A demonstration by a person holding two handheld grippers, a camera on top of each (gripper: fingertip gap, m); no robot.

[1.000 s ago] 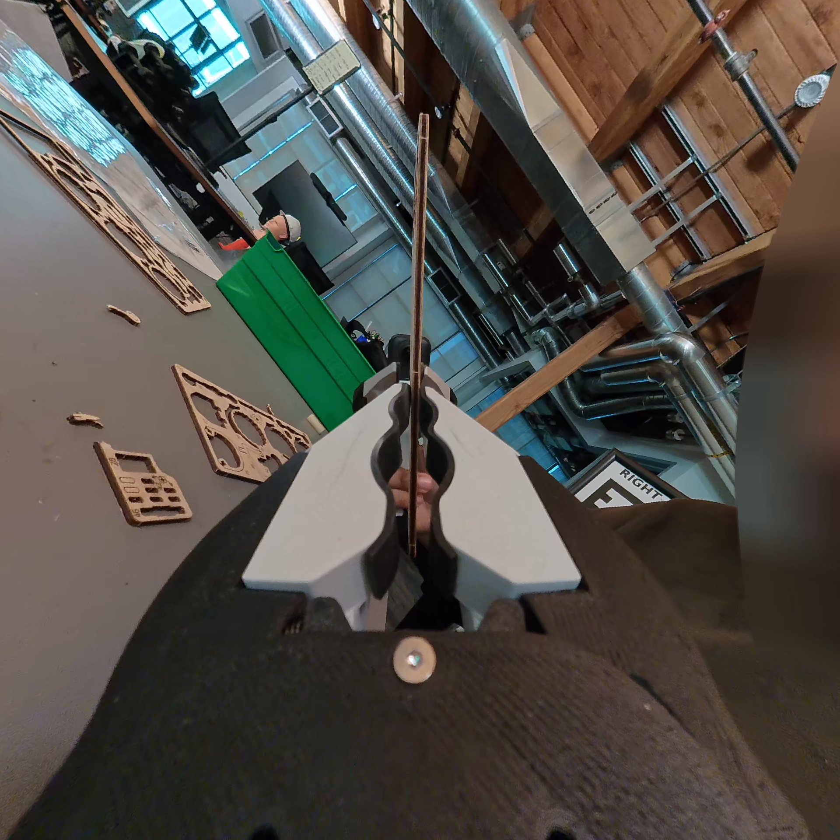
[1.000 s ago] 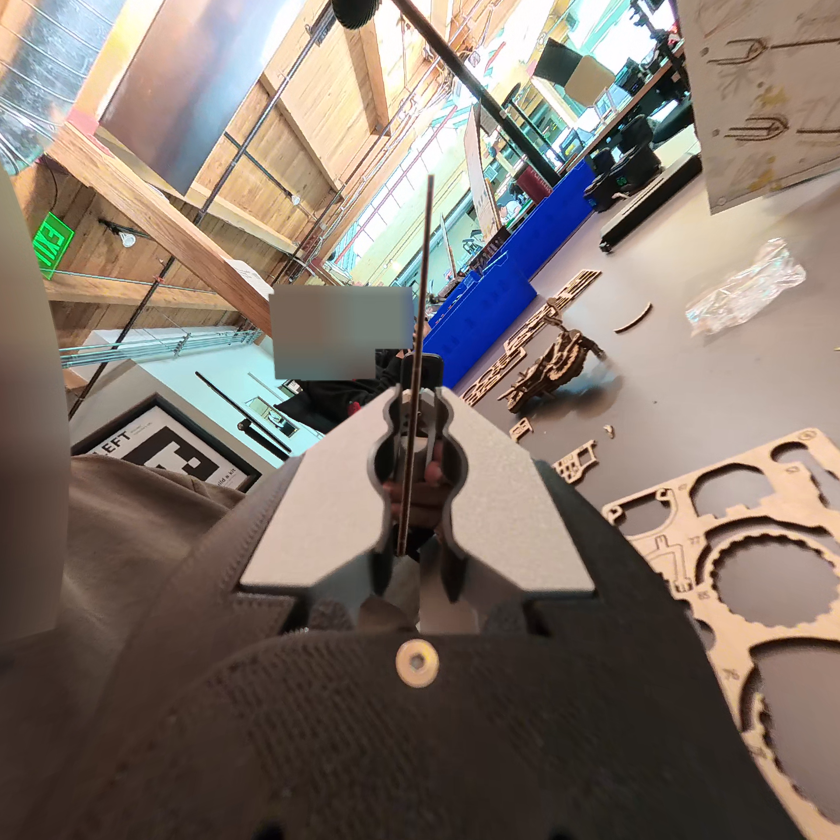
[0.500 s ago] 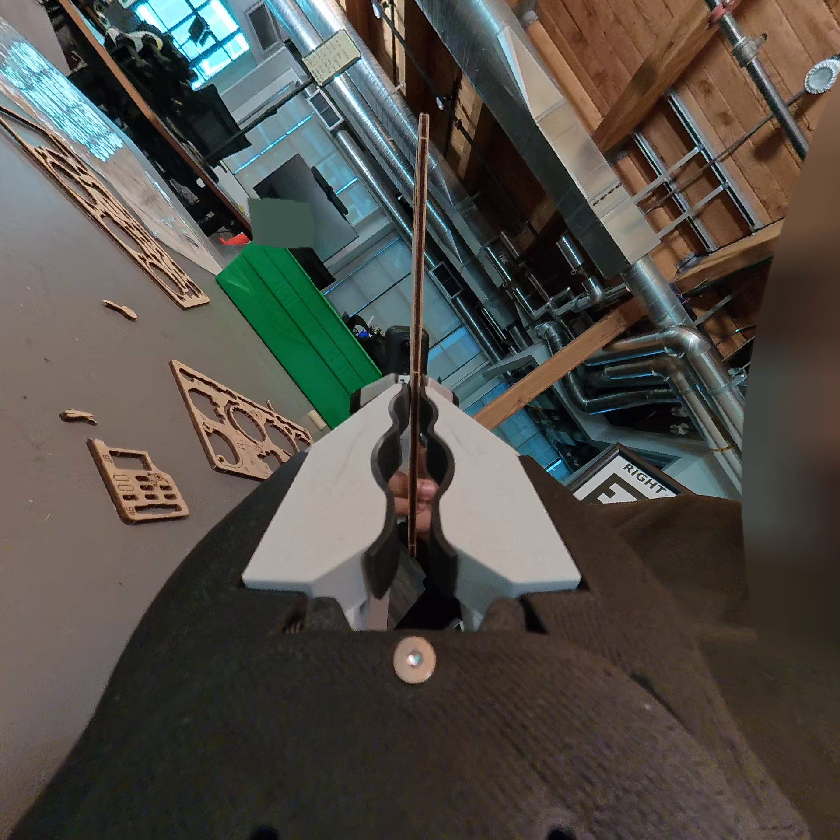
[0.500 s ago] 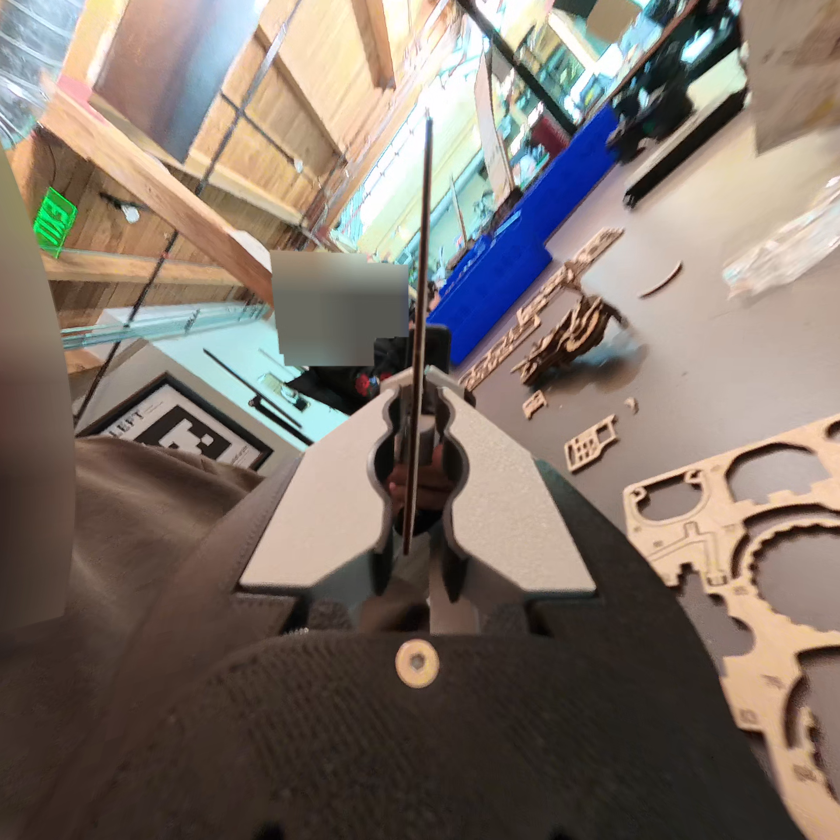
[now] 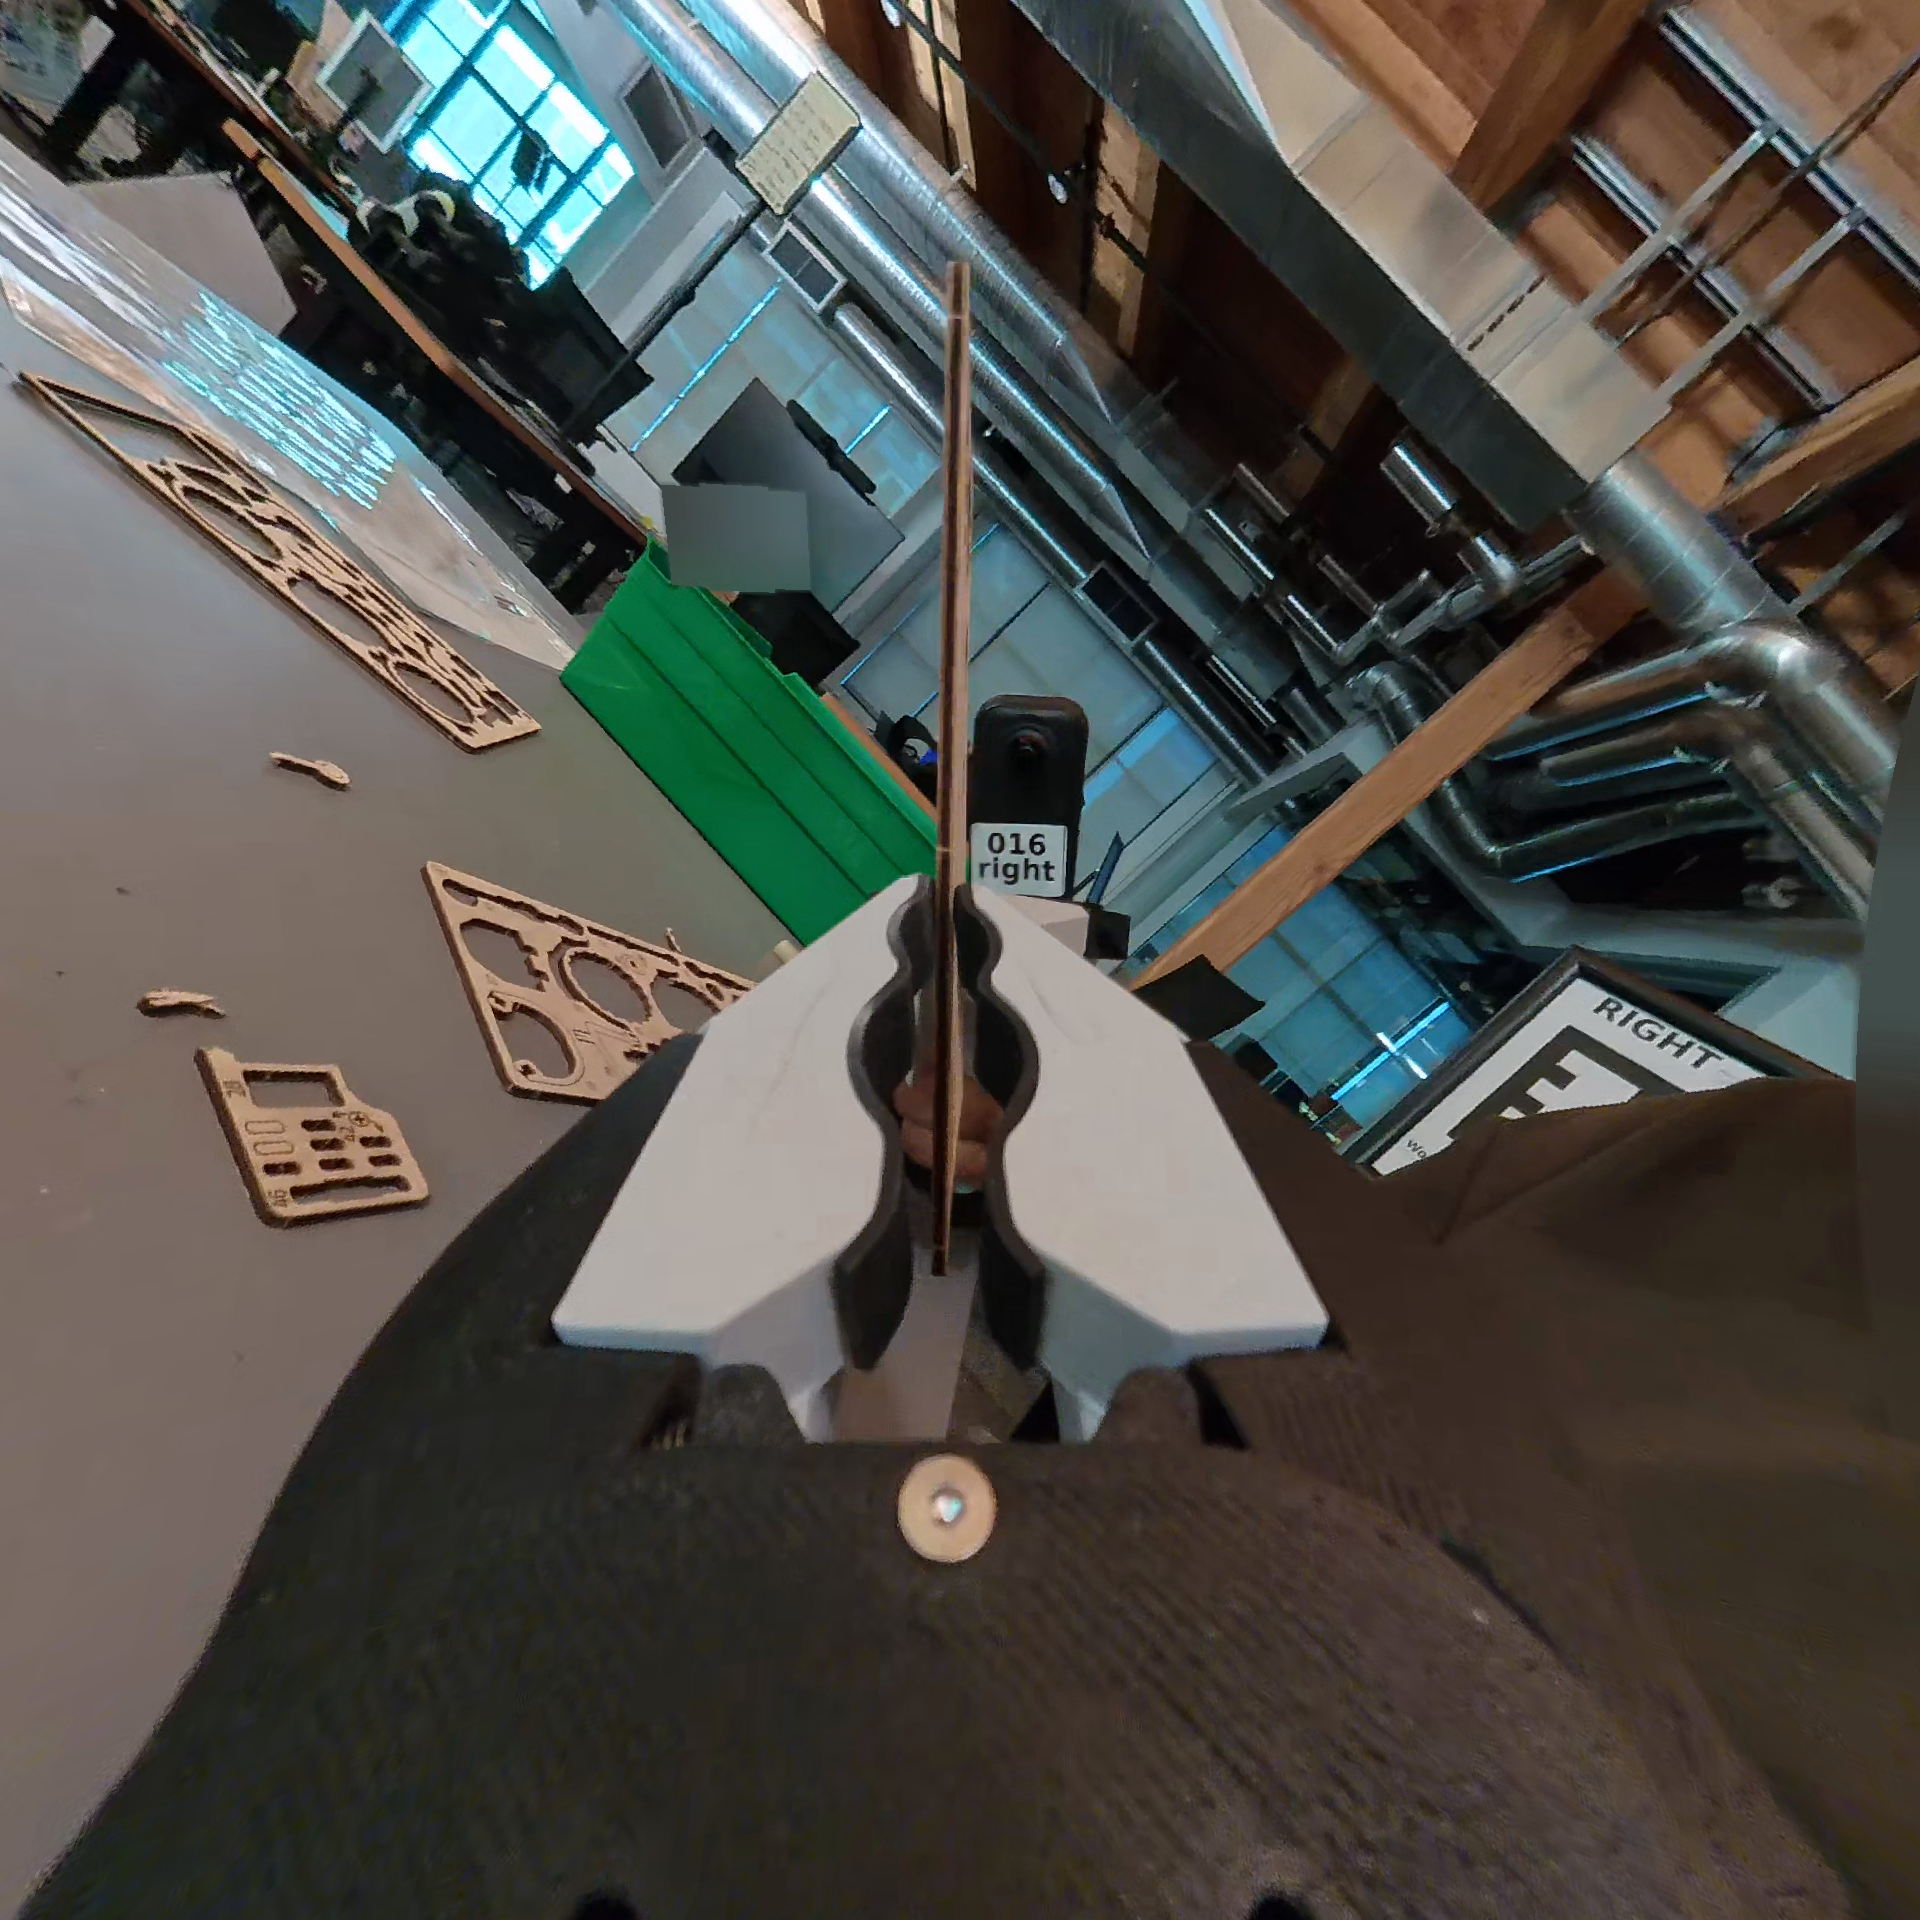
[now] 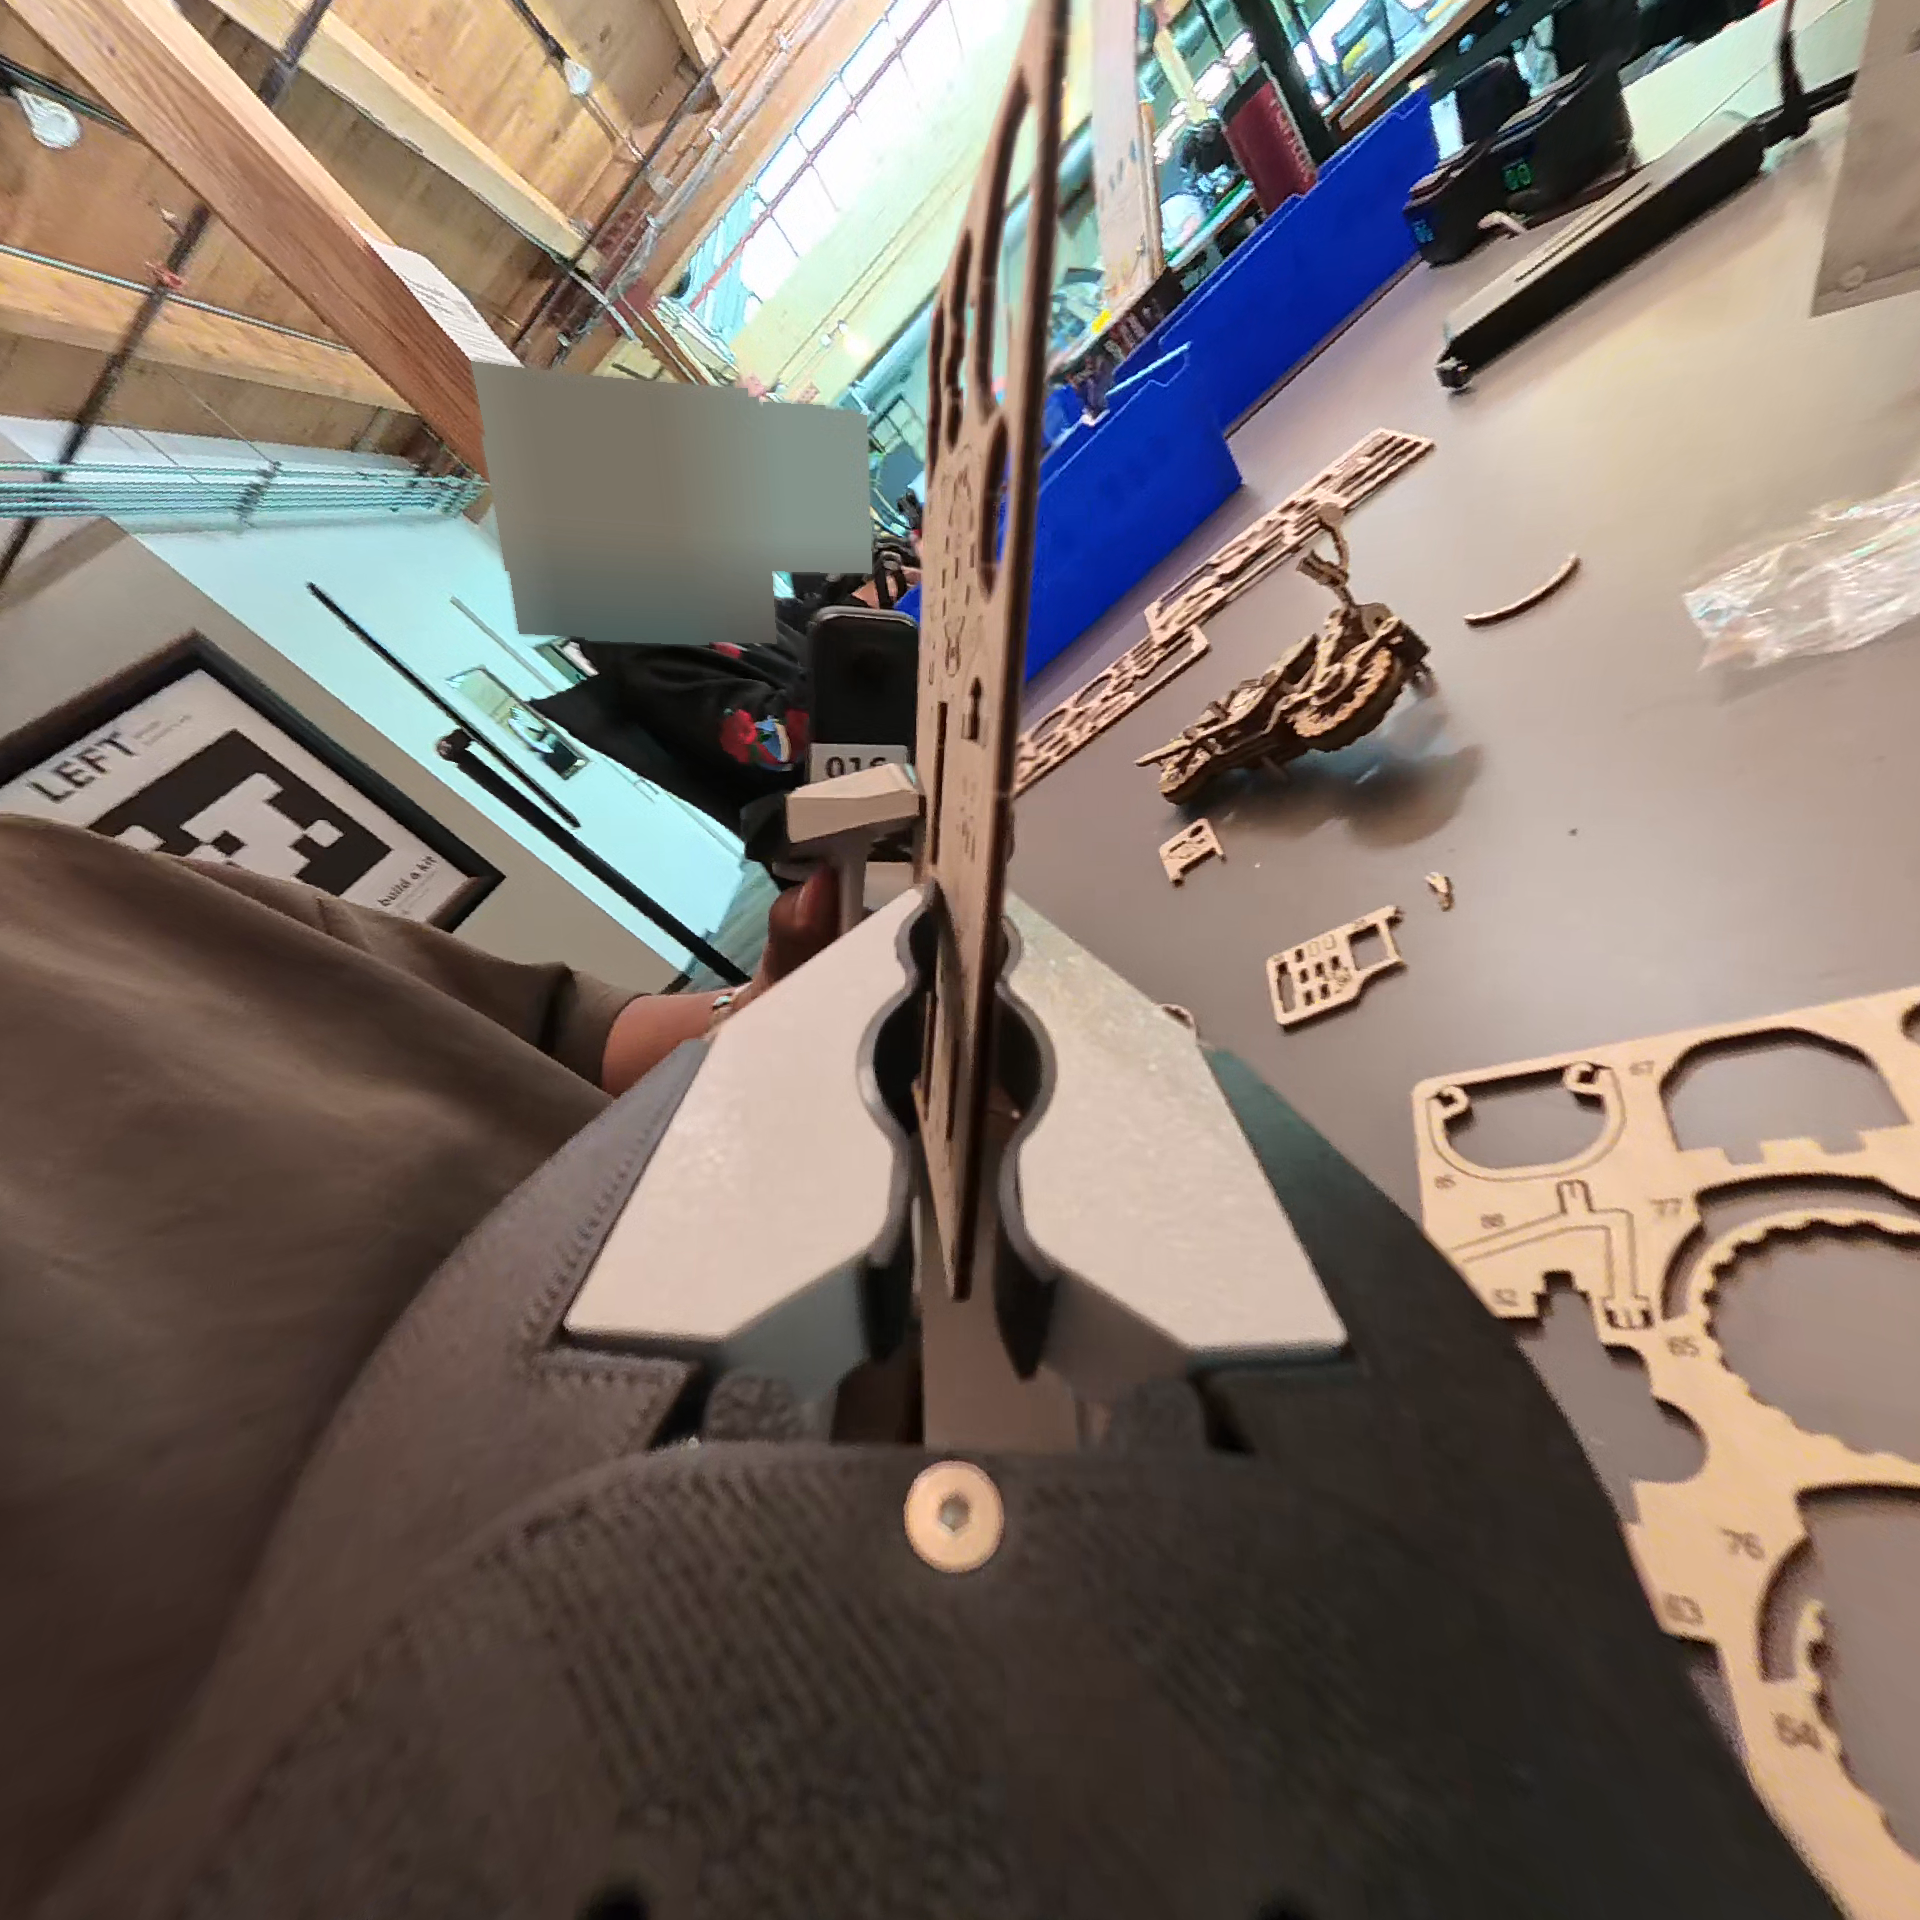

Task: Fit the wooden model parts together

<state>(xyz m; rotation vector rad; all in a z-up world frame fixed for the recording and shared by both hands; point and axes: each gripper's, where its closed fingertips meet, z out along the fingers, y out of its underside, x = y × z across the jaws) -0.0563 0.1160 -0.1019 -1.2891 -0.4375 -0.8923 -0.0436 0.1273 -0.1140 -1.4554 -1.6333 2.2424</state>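
The table (image 6: 1621, 852) fills the right of my right wrist view and the left of my left wrist view, and both hand-held grippers hide much of it low in the frame. Its cut-out sheets are cropped: one sheet (image 6: 1662, 1299) runs off the lower right edge, and another (image 5: 561, 997) slips behind the left hand-held gripper (image 5: 943, 914).

The wooden panel (image 6: 971, 831) stands between both pairs of fingers. My left hand-held gripper is clamped narrow on it, and the right hand-held gripper (image 6: 961, 914) pinches it too. In the left view I see the panel (image 5: 951, 727) only edge-on, a thin line up the centre, so its face is unreadable there. Its top is cut off at the upper edge of the right view.

Half a second ago the right view also showed only the edge; now the panel has turned and its cut-out face shows. The small model (image 6: 1299, 696) sits further right than before.

The panel's long axis runs bottom to top of frame, pointing away from each camera.

A small slotted piece (image 6: 1335, 966) lies on the table at right centre.
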